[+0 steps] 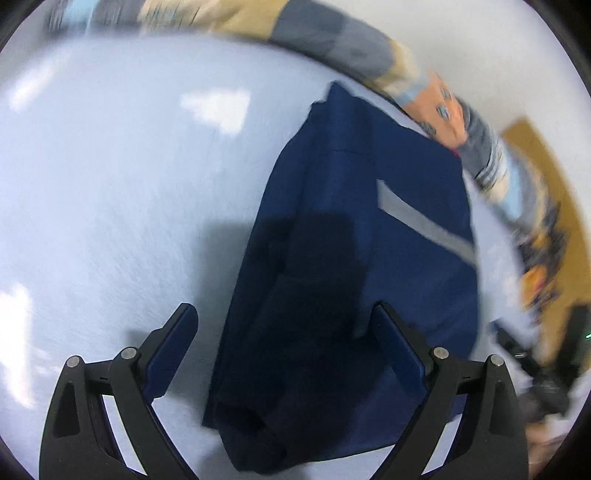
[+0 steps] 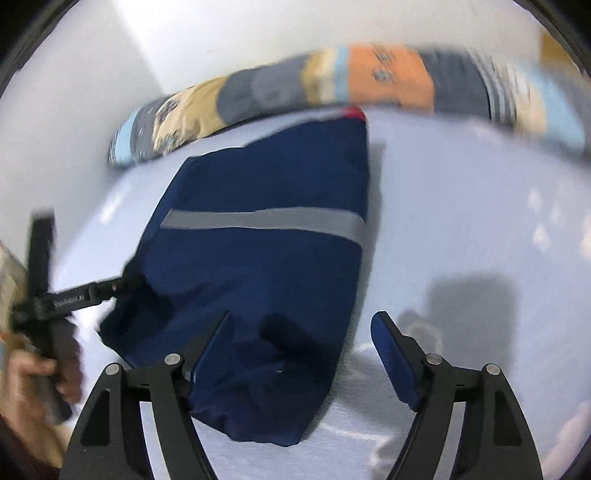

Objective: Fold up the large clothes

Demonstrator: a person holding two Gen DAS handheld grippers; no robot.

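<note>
A folded navy garment (image 1: 332,258) with a grey reflective stripe (image 1: 421,218) lies on a pale blue bed sheet (image 1: 110,184). My left gripper (image 1: 284,321) is open and empty above its near end. In the right wrist view the same garment (image 2: 266,266) and its stripe (image 2: 266,219) lie flat. My right gripper (image 2: 303,328) is open and empty over the garment's near right corner. The left gripper (image 2: 122,284) shows at the garment's left edge, with the hand that holds it below.
A long patchwork bolster (image 2: 369,85) in orange, grey, beige and light blue lies along the far edge of the bed against a white wall (image 2: 258,37). It also shows in the left wrist view (image 1: 332,33). A brown board (image 1: 546,166) stands at right.
</note>
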